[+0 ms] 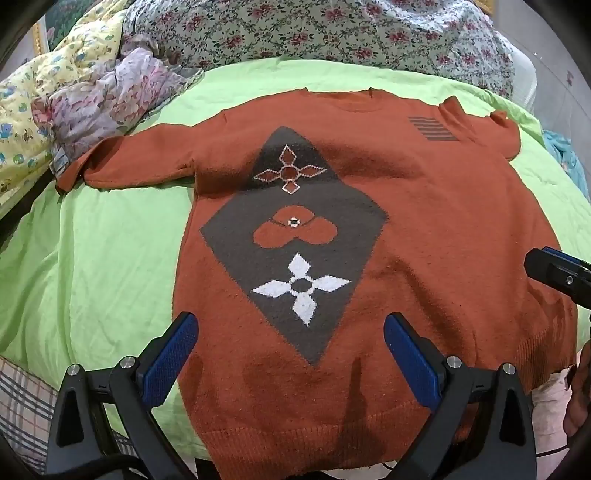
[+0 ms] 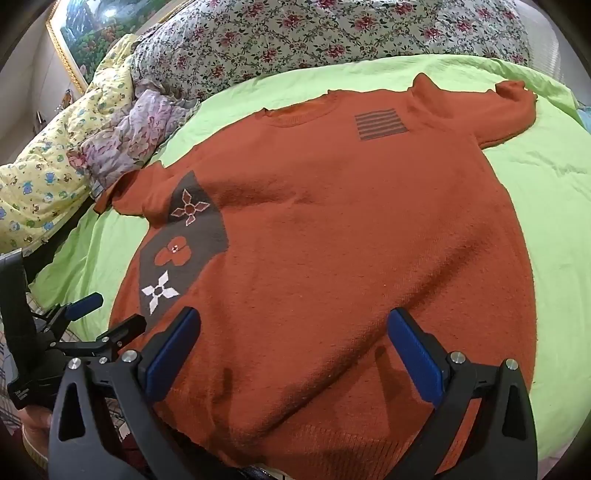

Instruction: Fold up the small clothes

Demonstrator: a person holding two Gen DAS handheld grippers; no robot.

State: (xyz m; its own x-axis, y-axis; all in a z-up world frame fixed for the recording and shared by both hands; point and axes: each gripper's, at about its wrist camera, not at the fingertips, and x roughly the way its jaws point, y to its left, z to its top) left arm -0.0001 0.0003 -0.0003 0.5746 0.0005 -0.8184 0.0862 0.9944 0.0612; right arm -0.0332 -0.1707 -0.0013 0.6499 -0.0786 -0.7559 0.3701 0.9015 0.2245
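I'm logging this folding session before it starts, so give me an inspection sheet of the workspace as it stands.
Surface: lime-green bedsheet, lightly wrinkled.
Job's things: rust-orange sweater lying flat, front up, both sleeves spread, hem nearest the grippers; grey diamond panel with flower motifs, striped patch near one shoulder. No fold made yet.
Clutter: crumpled pink floral cloth and yellow cartoon-print quilt by the sleeve on the left.
Grippers: left gripper and right gripper both open, over the hem area, holding nothing.
Cables: dark cable by the left gripper's base.
Surroundings: rose-print duvet behind; framed landscape picture on the wall.
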